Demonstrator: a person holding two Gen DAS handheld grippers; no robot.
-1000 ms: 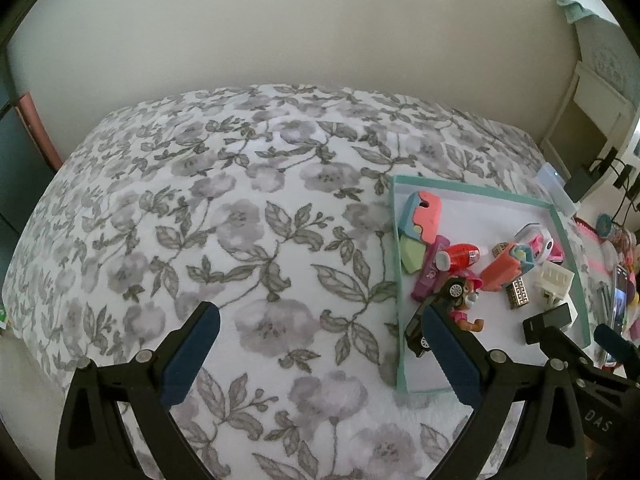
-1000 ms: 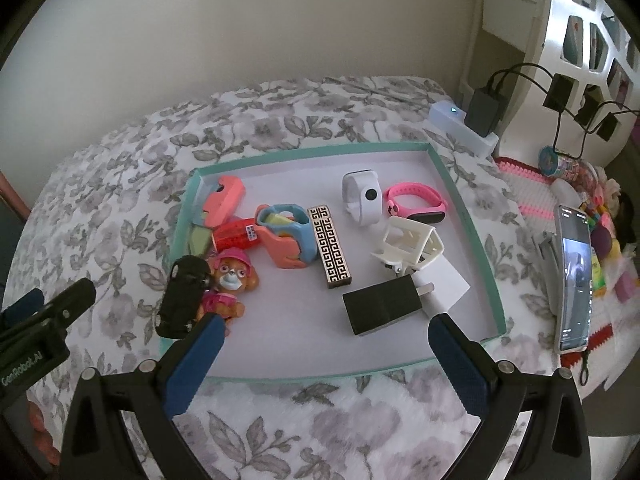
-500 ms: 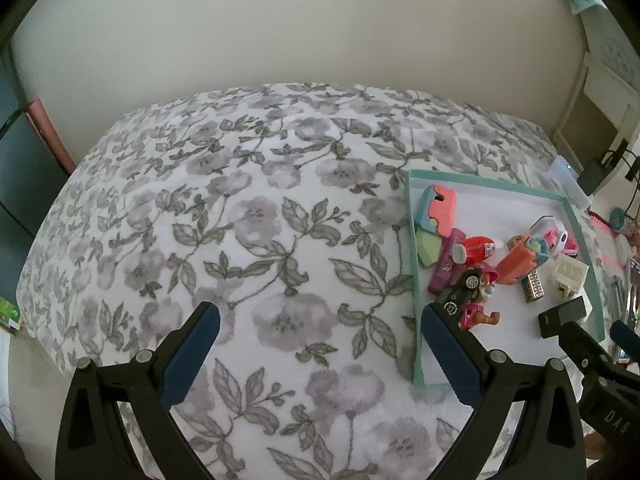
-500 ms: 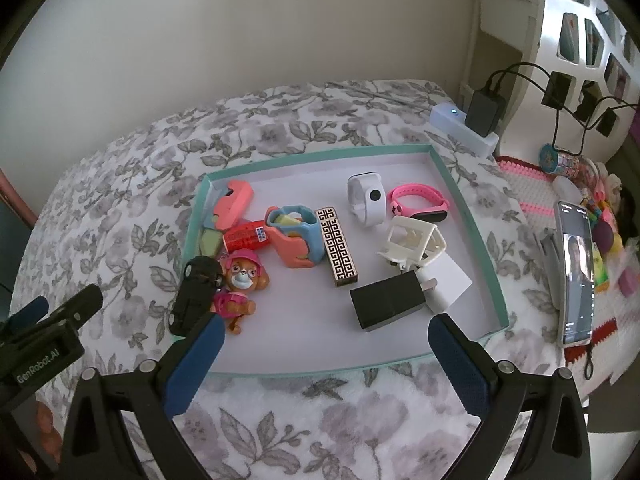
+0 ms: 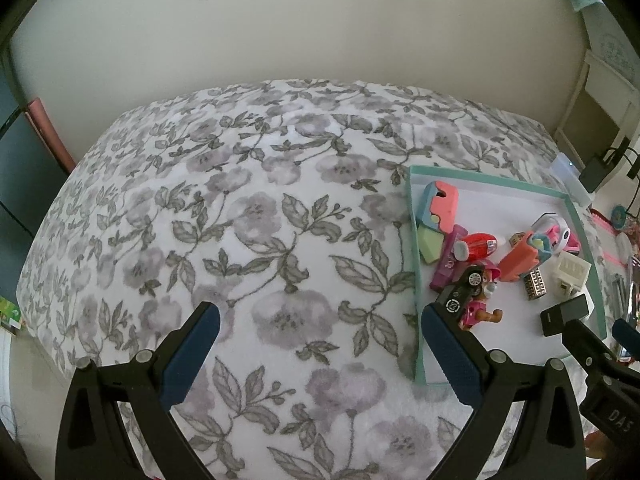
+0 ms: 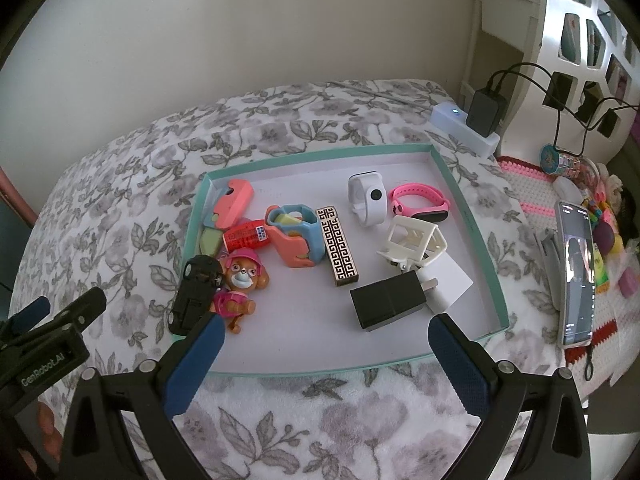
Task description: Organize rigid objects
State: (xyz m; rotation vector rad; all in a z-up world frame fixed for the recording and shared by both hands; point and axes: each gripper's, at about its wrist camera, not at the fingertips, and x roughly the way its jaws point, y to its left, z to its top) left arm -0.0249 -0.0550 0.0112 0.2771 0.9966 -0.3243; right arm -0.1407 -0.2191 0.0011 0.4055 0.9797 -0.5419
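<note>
On the floral bedspread (image 5: 256, 240), a teal tray (image 6: 476, 236) held toys and gadgets, a black toy car (image 6: 196, 296) at its left edge; left gripper (image 5: 320, 344) and right gripper (image 6: 326, 354) hovered near, both spread empty.

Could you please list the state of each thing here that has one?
Left gripper: open, empty.
Right gripper: open, empty.
Tray: lidless, holding toys.
Toy car: leaning over the tray's edge.
Phone: screen on.
Power strip: light on, charger plugged in.
</note>
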